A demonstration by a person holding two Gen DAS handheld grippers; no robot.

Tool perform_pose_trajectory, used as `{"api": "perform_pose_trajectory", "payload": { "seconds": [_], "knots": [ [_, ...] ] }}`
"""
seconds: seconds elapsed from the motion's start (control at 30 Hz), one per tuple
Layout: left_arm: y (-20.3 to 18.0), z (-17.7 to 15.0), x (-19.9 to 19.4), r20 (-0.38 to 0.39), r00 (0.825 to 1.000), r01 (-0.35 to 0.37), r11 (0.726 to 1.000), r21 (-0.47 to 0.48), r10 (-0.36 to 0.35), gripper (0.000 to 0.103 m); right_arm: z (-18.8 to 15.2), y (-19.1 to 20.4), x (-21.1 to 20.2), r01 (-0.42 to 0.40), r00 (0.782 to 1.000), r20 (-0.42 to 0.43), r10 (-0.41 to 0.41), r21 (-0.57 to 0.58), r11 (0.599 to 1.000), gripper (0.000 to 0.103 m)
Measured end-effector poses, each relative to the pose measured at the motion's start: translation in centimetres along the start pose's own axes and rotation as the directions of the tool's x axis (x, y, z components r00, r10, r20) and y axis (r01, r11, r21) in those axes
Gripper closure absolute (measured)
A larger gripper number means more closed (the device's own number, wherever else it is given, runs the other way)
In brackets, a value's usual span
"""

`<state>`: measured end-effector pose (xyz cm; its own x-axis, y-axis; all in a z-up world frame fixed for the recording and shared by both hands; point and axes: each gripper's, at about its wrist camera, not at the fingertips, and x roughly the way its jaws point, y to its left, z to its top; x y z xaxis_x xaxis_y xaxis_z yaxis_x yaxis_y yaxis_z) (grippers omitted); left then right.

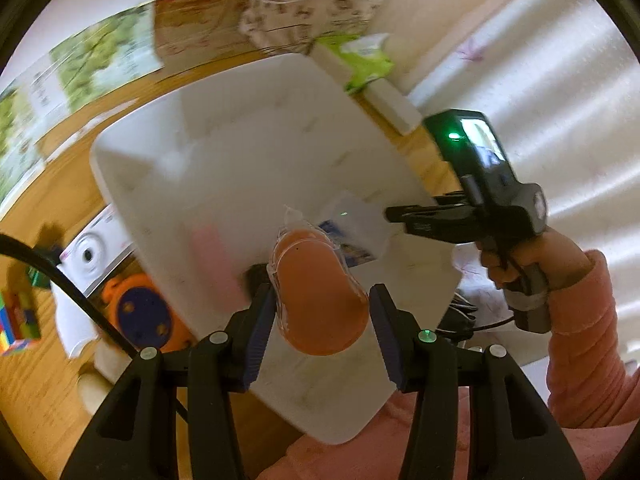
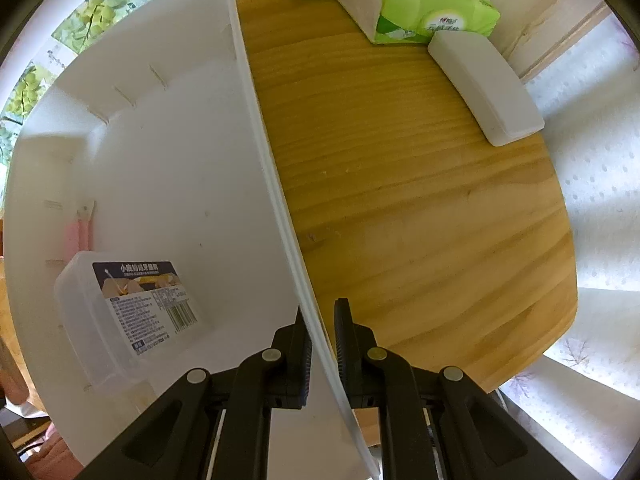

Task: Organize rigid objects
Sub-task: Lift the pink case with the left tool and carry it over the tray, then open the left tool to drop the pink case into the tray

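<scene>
One white bin sits on the table, holding two things — one clear labelled box and one pink item. One orange blister-packed object hangs above it. Near the table's far edge: one green tissue pack, one white case. Elsewhere — one orange-and-blue toy, one white camera, one stack of coloured blocks.
</scene>
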<state>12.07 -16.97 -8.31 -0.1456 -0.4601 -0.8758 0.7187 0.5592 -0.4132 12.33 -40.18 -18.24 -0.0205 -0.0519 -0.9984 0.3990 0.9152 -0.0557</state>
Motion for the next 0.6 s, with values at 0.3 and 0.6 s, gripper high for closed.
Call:
{"api": "perform_pose_trajectory", "payload": {
  "seconds": [0.3, 0.6],
  "knots": [
    [-1.8, 0.4, 0.5, 0.035, 0.999, 0.009, 0.999, 0.033, -0.01, 0.05, 0.1, 0.2, 0.2, -0.009, 1.0, -0.001, 0.009, -0.015, 1.0, 0.092],
    [-1.5, 0.4, -0.2, 0.108, 0.994, -0.015, 0.998, -0.063, 0.022, 0.024, -0.3, 0.8, 0.0, -0.014, 1.0, -0.001, 0.014, -0.062, 0.998, 0.092]
  ]
}}
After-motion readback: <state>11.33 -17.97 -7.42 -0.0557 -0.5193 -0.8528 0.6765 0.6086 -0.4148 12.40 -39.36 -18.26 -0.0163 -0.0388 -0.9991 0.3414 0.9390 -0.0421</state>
